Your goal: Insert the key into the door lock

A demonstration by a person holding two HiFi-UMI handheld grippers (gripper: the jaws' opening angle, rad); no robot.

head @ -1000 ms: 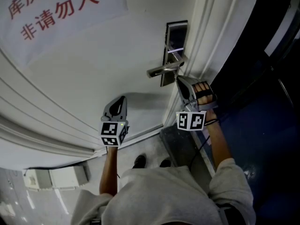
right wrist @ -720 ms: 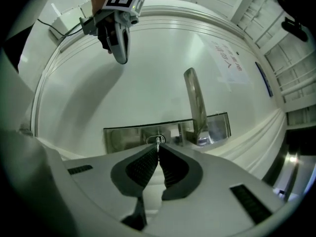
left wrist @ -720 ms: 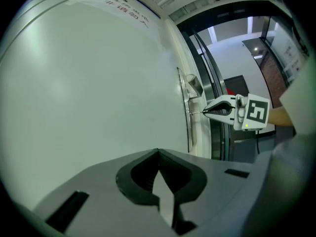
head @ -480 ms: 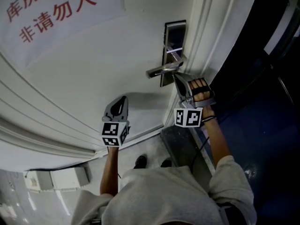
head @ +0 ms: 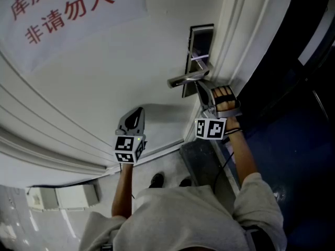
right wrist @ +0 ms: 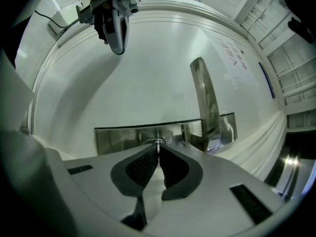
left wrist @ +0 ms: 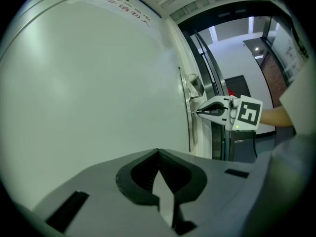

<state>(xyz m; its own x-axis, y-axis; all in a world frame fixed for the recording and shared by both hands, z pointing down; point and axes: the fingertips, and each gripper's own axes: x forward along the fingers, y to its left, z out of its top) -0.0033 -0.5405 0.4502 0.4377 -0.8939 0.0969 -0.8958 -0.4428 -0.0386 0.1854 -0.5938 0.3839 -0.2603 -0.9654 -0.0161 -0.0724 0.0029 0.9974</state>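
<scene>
Your right claw (right wrist: 158,151) is pinched tight on the little key (right wrist: 157,142). The key's tip is right at the shiny lock plate (right wrist: 118,138) on the white door (head: 104,72), beside the handle (head: 184,80). Your left claw (left wrist: 158,154) is squeezed closed with nothing in it, near the door.

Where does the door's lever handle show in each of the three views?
Head view: the lever handle lies upper right of centre, jutting left from the lock plate.
Left gripper view: seen nearly end-on, right of centre.
Right gripper view: standing upright, right of centre.
Shared landmark: the red-lettered sign on the door, in all three views.
</scene>
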